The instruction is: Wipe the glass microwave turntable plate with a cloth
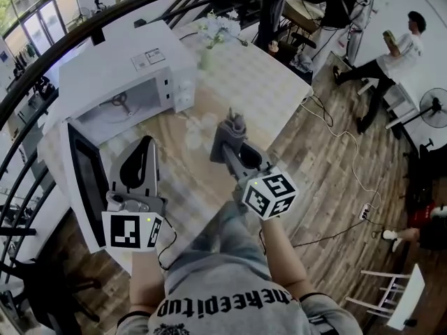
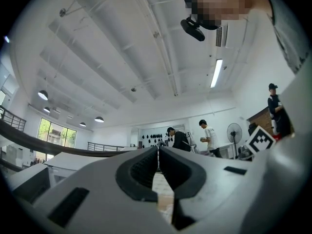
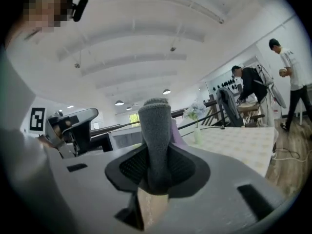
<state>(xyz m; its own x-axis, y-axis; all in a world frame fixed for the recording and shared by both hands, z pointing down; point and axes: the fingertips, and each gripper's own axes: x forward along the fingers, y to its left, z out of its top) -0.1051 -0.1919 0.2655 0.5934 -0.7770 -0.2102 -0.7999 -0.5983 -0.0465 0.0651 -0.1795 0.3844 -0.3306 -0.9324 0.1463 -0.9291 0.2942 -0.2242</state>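
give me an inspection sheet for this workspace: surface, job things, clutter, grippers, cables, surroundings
surface: table with a pale patterned cover
job's things: microwave on the table, its door open; grey cloth; glass plate not made out
clutter: vase of flowers at the table's far edge
grippers: left gripper shut, nothing between its jaws; right gripper shut on the cloth; both above the table's near edge
cables: cable trailing over the wood floor to a power strip
surroundings: dark railing, people at desks, fan, white chair
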